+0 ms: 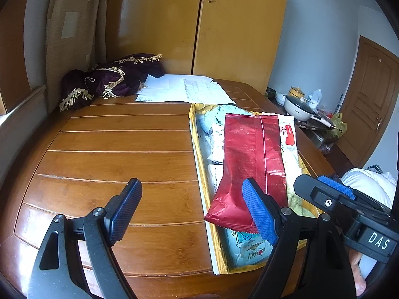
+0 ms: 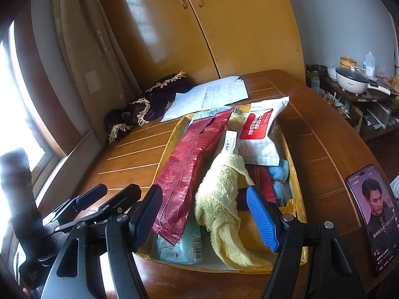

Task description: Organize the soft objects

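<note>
Counter (image 1: 119, 149) of slatted brown wood carrying a long yellow-lined tray (image 1: 199, 154), the landmark for all positions given here. Far beyond the tray's left corner, a purple fringed cloth (image 1: 109, 82) is lying bunched against the wall, and white papers (image 1: 184, 88) are spreading just behind the tray's far end. The left tongs (image 1: 192, 209) are hovering wide open and empty at the tray's near left edge, one finger over bare wood, the other over the tray. Inside the tray, a red foil packet (image 2: 192, 159) is lying lengthwise along the left side, its near end resting on a pale blue tissue pack (image 2: 179, 246). Just right of the packet, a yellow towel (image 2: 222, 196) is draping over the contents and trailing toward the tray's near rim. A white pouch with a red label (image 2: 261, 129) is sitting at the far right end, a blue cloth (image 2: 279, 177) tucked beside it. The right tongs (image 2: 207, 216) are hanging open over the tray's near end, gripping nothing. A phone (image 2: 371, 214) is standing well right of the tray.
</note>
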